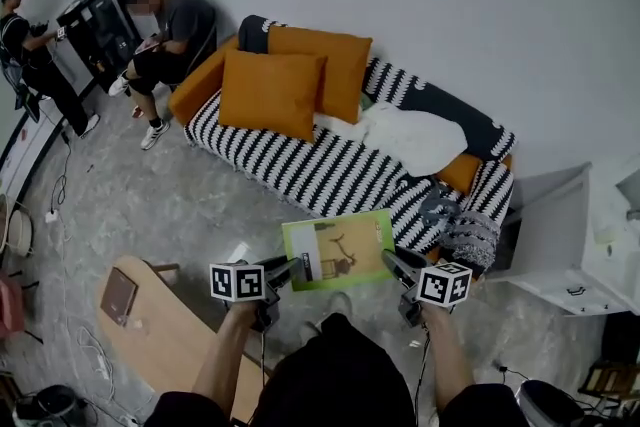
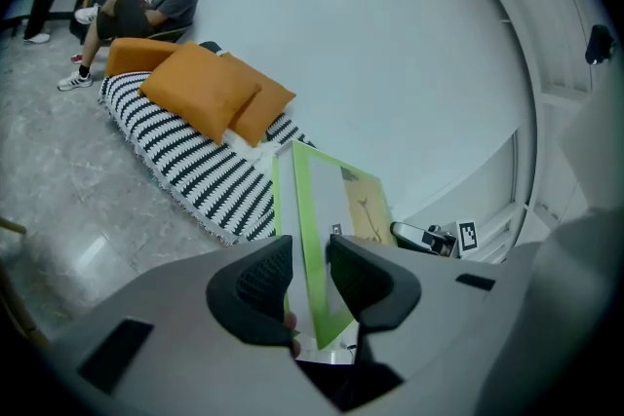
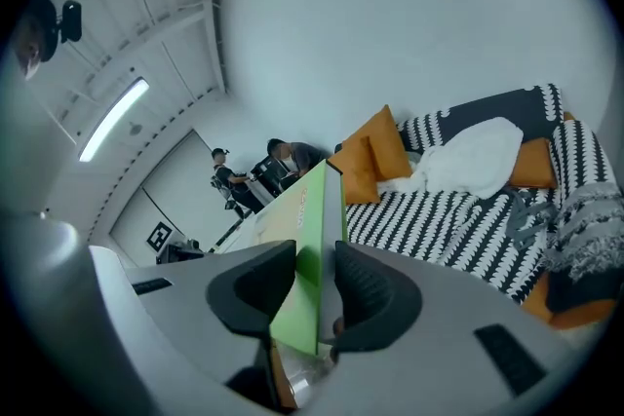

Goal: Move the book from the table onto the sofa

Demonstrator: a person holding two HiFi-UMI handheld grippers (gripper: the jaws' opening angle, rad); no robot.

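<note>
A thin book with a green cover [image 1: 338, 249] hangs flat in the air between my two grippers, in front of the black-and-white striped sofa [image 1: 330, 170]. My left gripper [image 1: 298, 268] is shut on the book's left edge, and in the left gripper view the green book [image 2: 336, 209] runs between the jaws of the left gripper [image 2: 310, 280]. My right gripper [image 1: 392, 264] is shut on the opposite edge; in the right gripper view the book [image 3: 307, 248] stands edge-on between the jaws of the right gripper [image 3: 314, 285]. The sofa [image 3: 458, 209] lies just beyond.
Two orange cushions [image 1: 290, 85] and a white cloth [image 1: 410, 137] lie on the sofa. A wooden table [image 1: 160, 335] with a small brown object [image 1: 118, 295] is at lower left. A white cabinet [image 1: 560, 240] stands right. Two people [image 1: 160, 30] are at the far left near a dark cart.
</note>
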